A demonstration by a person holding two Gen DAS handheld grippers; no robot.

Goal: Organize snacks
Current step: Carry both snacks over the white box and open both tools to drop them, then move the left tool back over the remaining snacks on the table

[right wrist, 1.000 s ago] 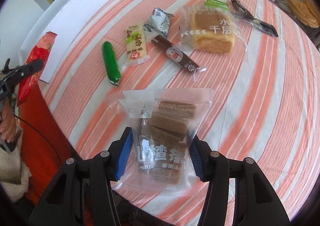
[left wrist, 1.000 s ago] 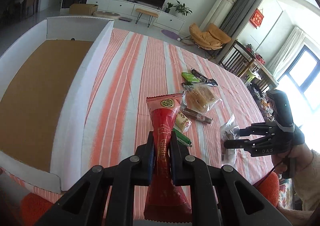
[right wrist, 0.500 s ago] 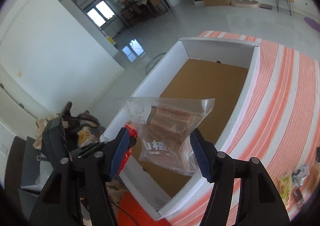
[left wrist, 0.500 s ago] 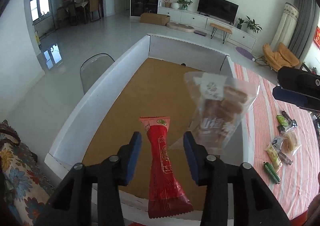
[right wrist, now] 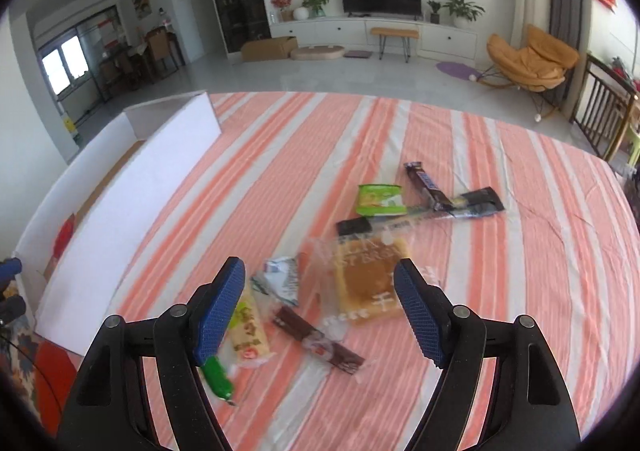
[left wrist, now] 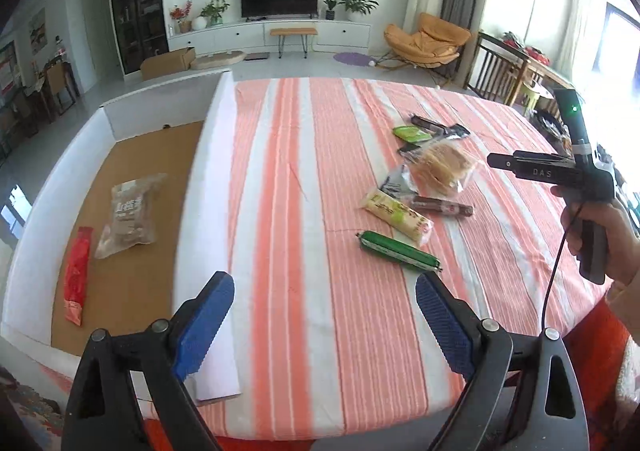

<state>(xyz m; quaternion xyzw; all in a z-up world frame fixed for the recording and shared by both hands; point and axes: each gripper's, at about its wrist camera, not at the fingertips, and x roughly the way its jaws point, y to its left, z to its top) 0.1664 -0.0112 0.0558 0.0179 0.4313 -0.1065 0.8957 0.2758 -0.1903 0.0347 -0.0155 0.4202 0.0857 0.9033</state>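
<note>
A red packet (left wrist: 77, 275) and a clear bag of brown cakes (left wrist: 130, 213) lie on the brown floor of the white box (left wrist: 208, 179). My left gripper (left wrist: 324, 319) hangs over the striped table near the box, jaws opening, nothing between them. My right gripper (right wrist: 320, 311) hovers above the snack pile, jaws also opening and bare. Under it lie a bread bag (right wrist: 368, 279), a brown bar (right wrist: 320, 343), a yellow packet (right wrist: 248, 323) and a green sausage (right wrist: 216, 375). In the left wrist view the right gripper (left wrist: 494, 162) shows side-on, held by a hand (left wrist: 600, 227).
Farther back lie a green packet (right wrist: 378, 197), a dark bar (right wrist: 424, 183) and a long dark packet (right wrist: 420, 215). The box's white wall (right wrist: 120, 211) stands along the table's left side. Striped cloth (left wrist: 288, 191) separates box and snacks.
Both grippers let go of their packets, which now lie in the box. Both have swung from over the box back to the table, the right one over the snack pile.
</note>
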